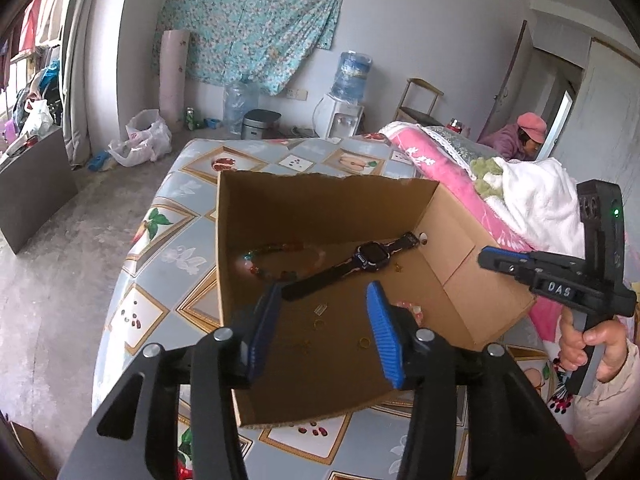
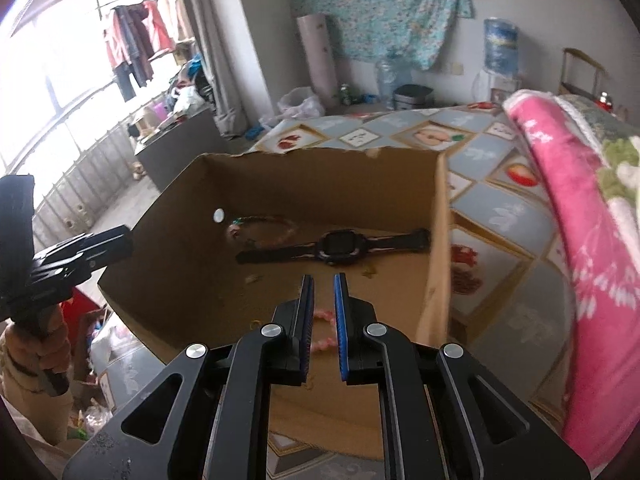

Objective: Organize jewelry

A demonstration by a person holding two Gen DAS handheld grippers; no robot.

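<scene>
My left tongs [image 1: 326,316] stand half apart with nothing between them, over one open brown cardboard box [image 1: 460,280] with a torn far rim, on the bench [image 1: 192,216] under its glossy fruit-patterned cloth. Just ahead lies one black plastic wristwatch [image 1: 372,256], flat; beyond it one ring of coloured beads [image 1: 276,260]. Below the tongs lie two small gold rings [image 1: 320,324]. My right tongs [image 2: 323,292] are nearly closed and empty, above a pink beaded strand [image 2: 324,316]. The box floor has free room.
</scene>
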